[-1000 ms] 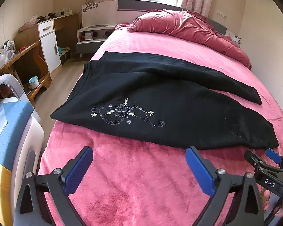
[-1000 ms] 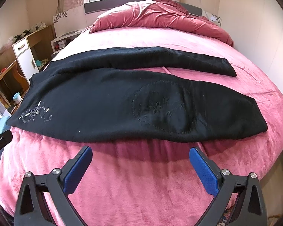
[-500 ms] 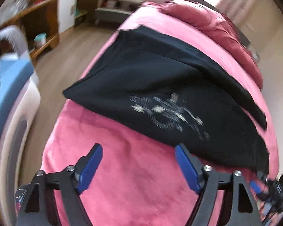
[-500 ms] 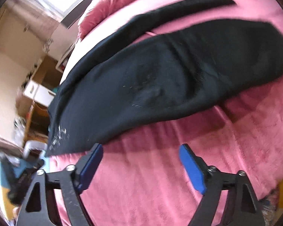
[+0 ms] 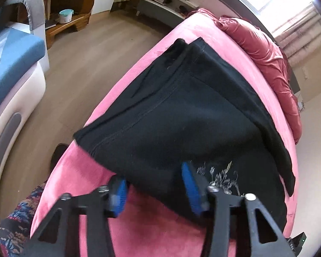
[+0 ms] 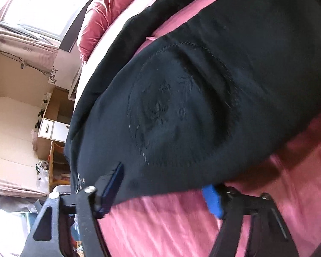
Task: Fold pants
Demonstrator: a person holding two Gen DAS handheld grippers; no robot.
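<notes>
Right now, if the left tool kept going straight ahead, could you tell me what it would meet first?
The near edge of the black pants on the bed; the open left tool already straddles that edge.

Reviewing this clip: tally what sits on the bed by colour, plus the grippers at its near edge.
Black: 1, the pants
Dark red: 1, the bunched duvet
Pink: 1, the bed cover
Blue-padded grippers: 2, left gripper and right gripper, jaws open at the pants' near edge
Total: 5
</notes>
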